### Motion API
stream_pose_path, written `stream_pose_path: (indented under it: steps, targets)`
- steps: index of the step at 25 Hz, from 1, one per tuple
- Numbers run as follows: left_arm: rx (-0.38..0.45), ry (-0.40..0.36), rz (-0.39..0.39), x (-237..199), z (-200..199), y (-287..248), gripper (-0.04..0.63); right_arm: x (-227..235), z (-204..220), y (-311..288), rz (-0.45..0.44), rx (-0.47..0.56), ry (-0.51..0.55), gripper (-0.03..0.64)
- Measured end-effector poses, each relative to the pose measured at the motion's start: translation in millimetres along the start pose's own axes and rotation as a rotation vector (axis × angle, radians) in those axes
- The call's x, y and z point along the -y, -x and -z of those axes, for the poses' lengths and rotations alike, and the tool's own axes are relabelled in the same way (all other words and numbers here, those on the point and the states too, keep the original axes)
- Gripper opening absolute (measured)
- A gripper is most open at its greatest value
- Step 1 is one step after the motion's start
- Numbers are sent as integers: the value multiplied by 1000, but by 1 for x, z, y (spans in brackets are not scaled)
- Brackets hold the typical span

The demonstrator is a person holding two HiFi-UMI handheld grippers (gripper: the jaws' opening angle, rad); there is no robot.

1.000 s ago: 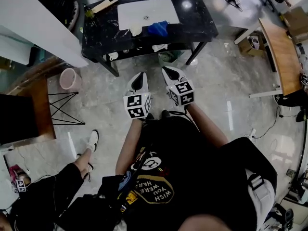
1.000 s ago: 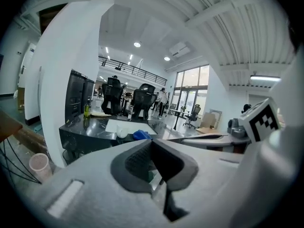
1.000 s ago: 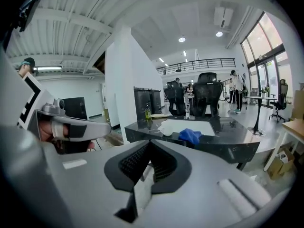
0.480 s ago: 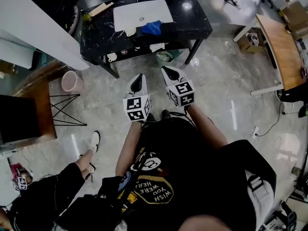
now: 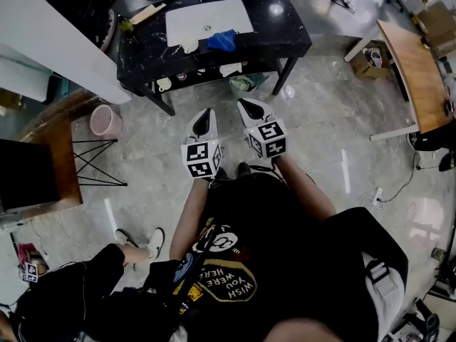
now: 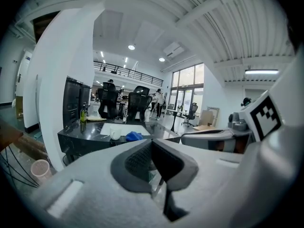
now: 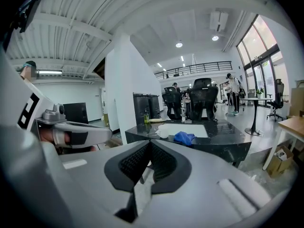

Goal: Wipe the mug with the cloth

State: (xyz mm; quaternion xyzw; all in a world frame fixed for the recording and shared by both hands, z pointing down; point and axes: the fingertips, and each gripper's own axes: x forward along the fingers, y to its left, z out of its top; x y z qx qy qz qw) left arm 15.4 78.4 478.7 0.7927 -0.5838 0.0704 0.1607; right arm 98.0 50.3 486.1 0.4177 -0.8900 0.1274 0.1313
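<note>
Since a second ago the black marble-look worktop has drifted slightly toward the upper left of the head view, and a bystander's white shoe has stepped lower. Left tongs and right tongs are both fully closed and empty, mid-frame over the floor, well apart from the worktop. Small white mug and crumpled blue cloth sit near each other, top centre. Likely still the approach: close in, open both tongs, pinch the cloth with one, steady the mug with the other

Open-plan office; swivel chairs, wooden desk, tall windows, mezzanine railing.
</note>
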Motion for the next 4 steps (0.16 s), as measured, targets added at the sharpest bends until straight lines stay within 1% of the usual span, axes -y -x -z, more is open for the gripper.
stream_pose_path:
  steps: [4]
  targets:
    - [0, 4, 1, -2, -1, 0, 5, -2, -4, -1, -2, 6, 5, 2]
